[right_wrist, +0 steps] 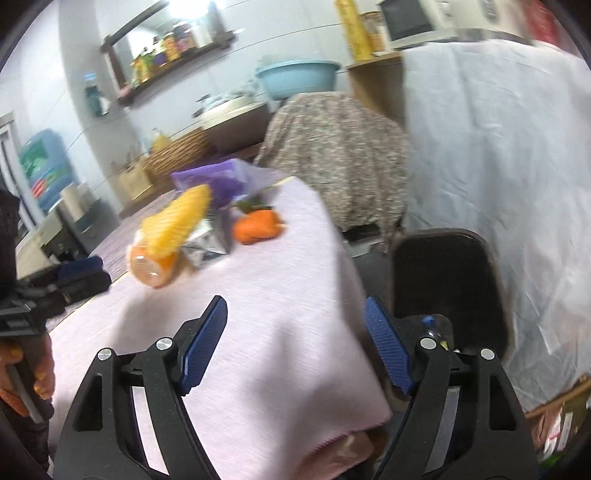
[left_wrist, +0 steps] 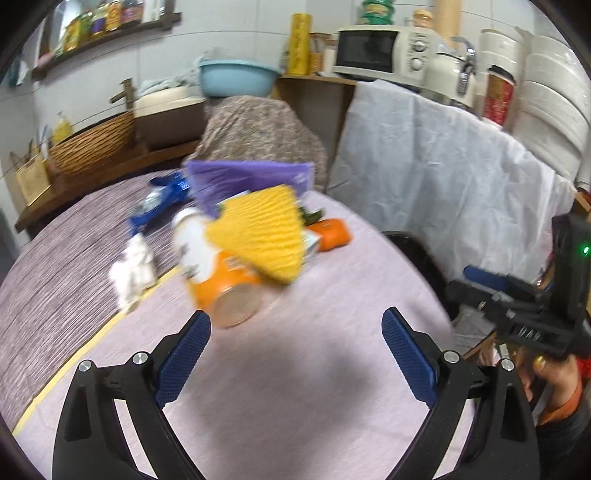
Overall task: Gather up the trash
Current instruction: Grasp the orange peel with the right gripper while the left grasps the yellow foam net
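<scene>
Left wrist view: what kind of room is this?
Most likely a home kitchen or dining area: a microwave on the counter, a shelf of bottles on the wall, and a cloth-covered table with litter.

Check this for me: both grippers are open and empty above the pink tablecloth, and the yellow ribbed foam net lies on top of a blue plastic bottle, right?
Not quite. In the left wrist view the yellow ribbed foam net lies on an orange plastic bottle, not a blue one. The rest holds: left gripper and right gripper are open and empty above the pink tablecloth.
</scene>
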A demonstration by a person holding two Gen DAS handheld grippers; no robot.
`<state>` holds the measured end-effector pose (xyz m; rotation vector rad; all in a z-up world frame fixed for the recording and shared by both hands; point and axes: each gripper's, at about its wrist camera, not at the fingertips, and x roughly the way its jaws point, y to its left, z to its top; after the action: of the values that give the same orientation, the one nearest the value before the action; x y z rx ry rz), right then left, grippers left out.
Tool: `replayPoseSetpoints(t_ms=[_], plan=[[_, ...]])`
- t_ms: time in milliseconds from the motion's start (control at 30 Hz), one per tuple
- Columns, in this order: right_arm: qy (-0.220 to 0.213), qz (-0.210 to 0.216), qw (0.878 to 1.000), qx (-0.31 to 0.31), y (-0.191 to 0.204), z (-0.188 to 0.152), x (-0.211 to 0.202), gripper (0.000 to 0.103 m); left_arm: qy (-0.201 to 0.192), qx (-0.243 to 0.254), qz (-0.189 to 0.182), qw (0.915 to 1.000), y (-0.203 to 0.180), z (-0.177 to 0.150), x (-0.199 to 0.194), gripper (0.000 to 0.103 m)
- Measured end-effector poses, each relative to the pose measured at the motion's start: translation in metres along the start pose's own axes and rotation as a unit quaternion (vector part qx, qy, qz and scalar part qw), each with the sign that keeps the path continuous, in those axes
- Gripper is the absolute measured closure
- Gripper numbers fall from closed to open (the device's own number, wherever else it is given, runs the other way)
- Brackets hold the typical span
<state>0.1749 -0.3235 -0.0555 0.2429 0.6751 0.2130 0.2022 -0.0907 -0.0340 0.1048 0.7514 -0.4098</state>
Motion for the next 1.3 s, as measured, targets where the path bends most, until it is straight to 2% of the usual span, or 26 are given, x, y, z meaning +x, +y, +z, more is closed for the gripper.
replayPoseSetpoints(t_ms=[100, 200, 367, 500, 633, 733, 800, 833, 867, 1067, 1233, 1300], plan=[[0.013, 0.006, 1.0, -0.027, 0.019, 0.01, 0.014, 0.026, 0.005, -0.007, 0.018, 0.9998, 0.022, -0.007, -0.002, 0.01], [0.027, 0.017, 0.999, -0.035, 0.027, 0.021, 0.029, 0.026, 0.003, -0.015, 0.018, 0.9997, 0.034, -0.009, -0.004, 0.01], [0.042, 0.016, 0.999, -0.026, 0.03, 0.043, 0.062, 0.026, -0.005, -0.012, 0.015, 0.9998, 0.038, -0.008, -0.007, 0.01], [0.051, 0.016, 0.999, 0.008, 0.022, 0.058, 0.09, 0.027, -0.006, -0.015, 0.007, 0.9999, 0.037, -0.006, -0.005, 0.01], [0.059, 0.01, 0.998, 0.018, 0.023, 0.069, 0.114, 0.031, -0.01, -0.013, 0.003, 0.9999, 0.034, 0.0, -0.002, 0.01], [0.073, 0.018, 0.997, 0.03, 0.025, 0.07, 0.129, 0.039, -0.013, -0.006, 0.005, 0.9999, 0.029, 0.007, 0.002, 0.01], [0.084, 0.022, 0.996, 0.028, 0.027, 0.07, 0.137, 0.05, -0.013, -0.003, 0.003, 0.9999, 0.026, 0.011, 0.005, 0.01], [0.089, 0.019, 0.996, 0.024, 0.029, 0.068, 0.14, 0.059, -0.013, 0.0, 0.003, 0.9999, 0.024, 0.014, 0.007, 0.01], [0.088, 0.02, 0.996, 0.023, 0.03, 0.066, 0.141, 0.062, -0.012, 0.003, 0.004, 0.9999, 0.022, 0.016, 0.009, 0.01], [0.073, 0.027, 0.997, 0.007, 0.035, 0.058, 0.129, 0.074, -0.007, 0.017, 0.009, 0.9998, 0.013, 0.029, 0.022, 0.011], [0.051, 0.015, 0.998, -0.018, 0.04, 0.052, 0.109, 0.079, 0.001, 0.038, 0.022, 0.9991, 0.002, 0.045, 0.039, 0.015], [0.048, 0.017, 0.999, -0.018, 0.039, 0.049, 0.103, 0.08, 0.01, 0.046, 0.031, 0.9984, 0.0, 0.05, 0.048, 0.02]])
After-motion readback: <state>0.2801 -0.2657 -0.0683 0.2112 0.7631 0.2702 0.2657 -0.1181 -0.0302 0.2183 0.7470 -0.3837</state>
